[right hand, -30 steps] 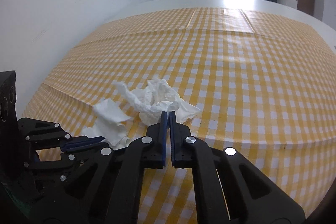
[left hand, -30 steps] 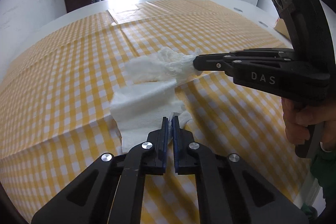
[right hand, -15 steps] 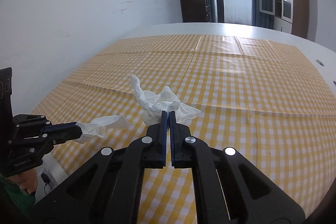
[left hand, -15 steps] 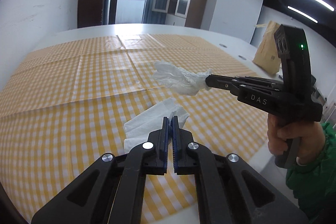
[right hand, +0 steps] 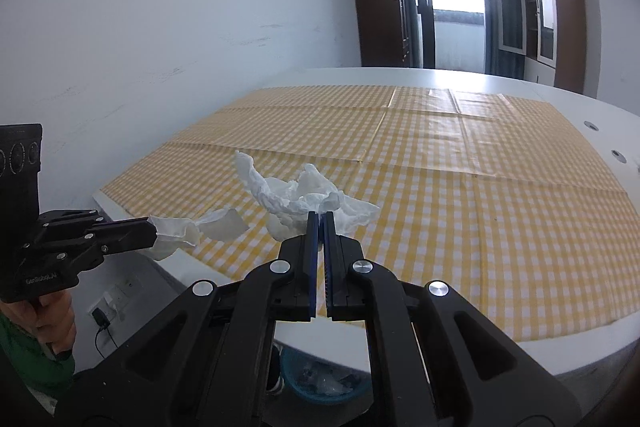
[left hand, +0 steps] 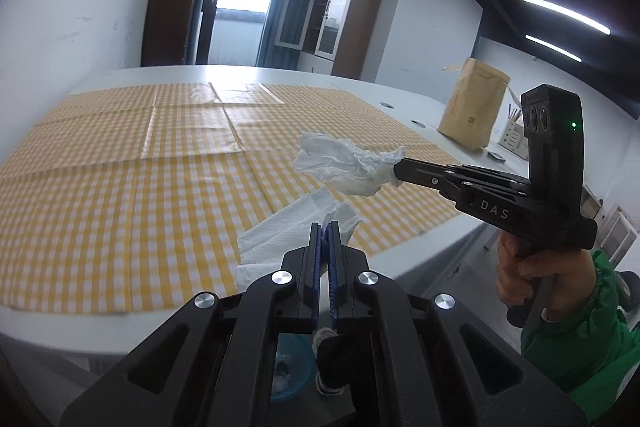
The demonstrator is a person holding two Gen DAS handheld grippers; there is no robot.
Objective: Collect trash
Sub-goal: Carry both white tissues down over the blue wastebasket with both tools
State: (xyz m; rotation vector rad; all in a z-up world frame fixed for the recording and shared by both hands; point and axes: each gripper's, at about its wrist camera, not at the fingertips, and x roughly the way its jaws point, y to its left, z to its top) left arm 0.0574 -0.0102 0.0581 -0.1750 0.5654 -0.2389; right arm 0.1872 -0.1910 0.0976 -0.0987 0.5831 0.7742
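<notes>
My left gripper (left hand: pixel 325 227) pinches a flat white paper napkin (left hand: pixel 280 235) and my right gripper (right hand: pixel 319 217) a crumpled white tissue (right hand: pixel 296 199), both lifted mid-frame above the yellow checked tablecloth (right hand: pixel 460 179), leaving only dropping them into what seems a blue bin (right hand: pixel 320 383) at bottom centre.

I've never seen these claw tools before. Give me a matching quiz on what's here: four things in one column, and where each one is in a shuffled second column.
Things:
1. crumpled tissue
2. flat napkin
3. blue basket
4. brown paper bag

Places:
A. on the floor, below the table edge
B. standing on the white table, off the checked cloth
C. pinched in the left claw
D. pinched in the right claw, lifted in the air

Pairs: 1-D, 2-C, 3-A, 4-B
</notes>
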